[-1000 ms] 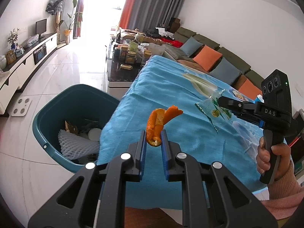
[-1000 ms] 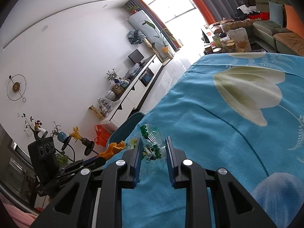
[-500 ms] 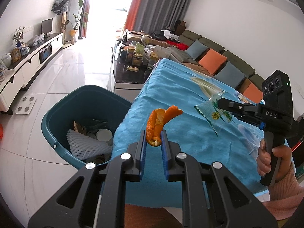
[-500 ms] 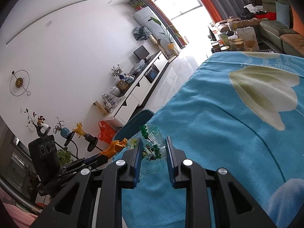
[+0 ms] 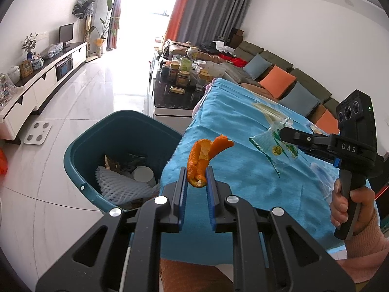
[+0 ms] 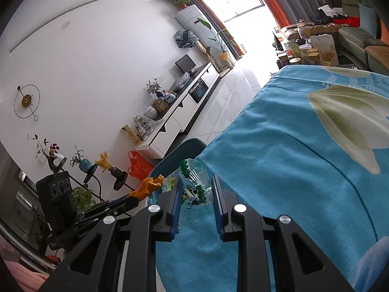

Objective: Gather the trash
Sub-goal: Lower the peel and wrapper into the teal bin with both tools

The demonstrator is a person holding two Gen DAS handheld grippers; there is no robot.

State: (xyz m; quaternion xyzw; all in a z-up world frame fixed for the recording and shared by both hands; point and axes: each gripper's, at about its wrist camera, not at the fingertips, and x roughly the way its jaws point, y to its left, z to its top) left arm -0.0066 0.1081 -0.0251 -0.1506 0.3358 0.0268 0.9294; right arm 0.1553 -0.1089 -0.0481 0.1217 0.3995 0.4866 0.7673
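1. Left gripper (image 5: 196, 182), lower centre, pinches the orange peel (image 5: 203, 160) near its base; it looks light, limp.
2. Right gripper (image 6: 196, 196) nips the clear wrapper (image 6: 194, 189): flimsy, probably slippery.
3. The teal bin (image 5: 85, 146) sits lower left.

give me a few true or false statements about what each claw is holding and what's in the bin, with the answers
1. The left claw is shut on an orange peel. True.
2. The right claw is empty. False: it grips a clear plastic wrapper with green print.
3. The teal bin stands on the floor beside the table's blue cloth. True.
4. The bin is empty. False: it holds white foam netting, a white cup and other scraps.
5. The orange peel is lying flat on the blue cloth. False: it is held up between the left claw's pads.
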